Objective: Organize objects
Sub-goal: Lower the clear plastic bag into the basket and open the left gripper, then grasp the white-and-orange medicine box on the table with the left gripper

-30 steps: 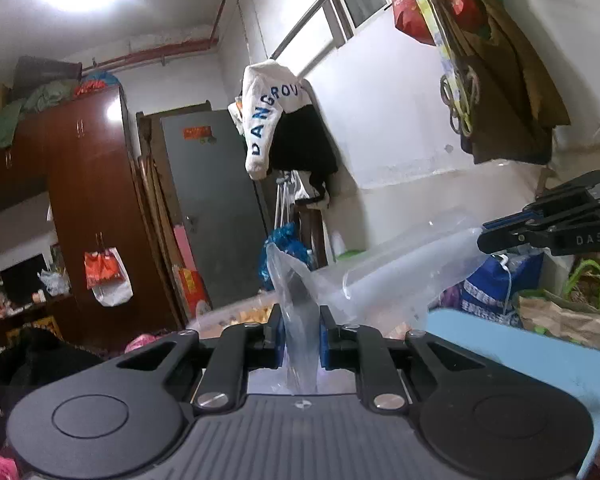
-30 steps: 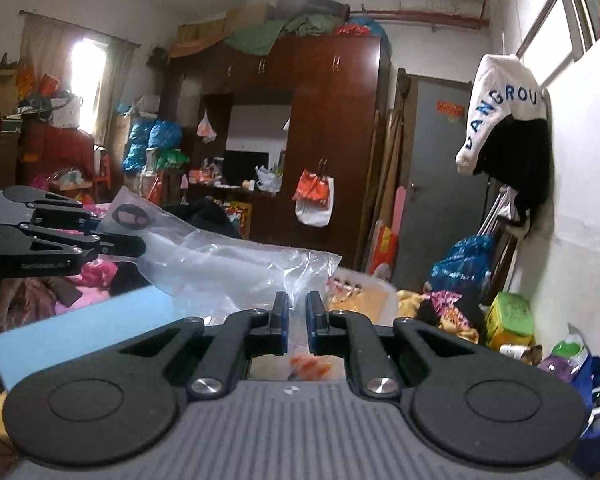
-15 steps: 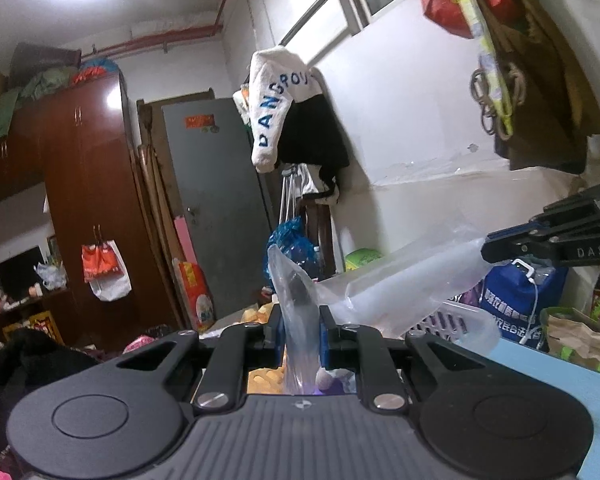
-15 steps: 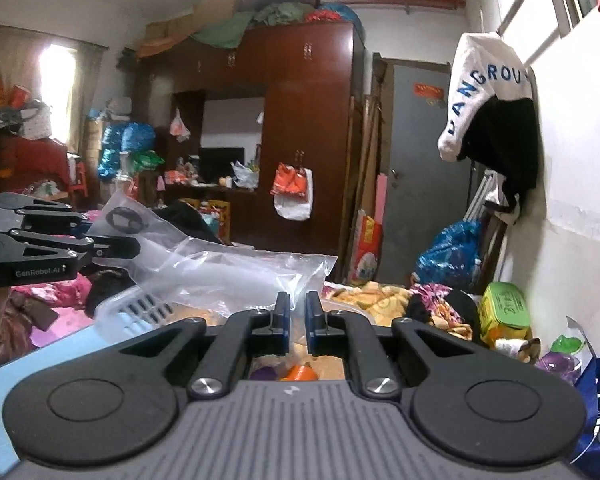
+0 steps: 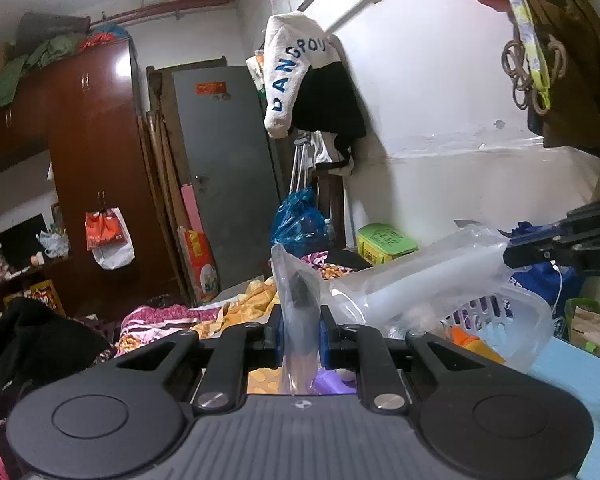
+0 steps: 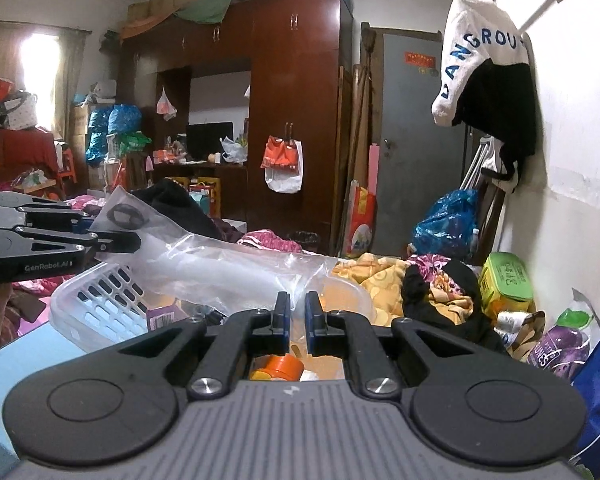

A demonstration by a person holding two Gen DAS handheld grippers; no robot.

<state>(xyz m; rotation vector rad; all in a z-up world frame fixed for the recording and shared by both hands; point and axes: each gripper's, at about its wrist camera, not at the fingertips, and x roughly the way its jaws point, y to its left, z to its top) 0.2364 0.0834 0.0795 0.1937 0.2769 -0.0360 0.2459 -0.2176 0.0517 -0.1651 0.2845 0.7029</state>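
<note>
Both grippers hold one clear plastic bag [image 5: 412, 280] in the air between them. It holds a long white tube. My left gripper [image 5: 299, 334] is shut on the bag's end with the black ring. My right gripper [image 6: 296, 320] is shut on the bag's other edge [image 6: 236, 268]. Each gripper shows in the other's view: the right one at the right edge [image 5: 572, 244], the left one at the left edge [image 6: 56, 236]. A white slotted plastic basket [image 6: 96, 300] sits below the bag on the light blue table [image 5: 576, 376]; it also shows in the left wrist view [image 5: 512, 312].
An orange tape roll [image 6: 278, 368] and a purple box [image 6: 162, 316] lie in the basket. Past the table is a bed with heaped blankets [image 6: 380, 272], a green box [image 6: 506, 280], bags by the wall [image 6: 556, 344], a dark wardrobe [image 6: 296, 120] and a grey door [image 5: 224, 168].
Both grippers carried the bag forward over the table. The white basket has come into view beneath the bag, and both cameras now look lower into the room.
</note>
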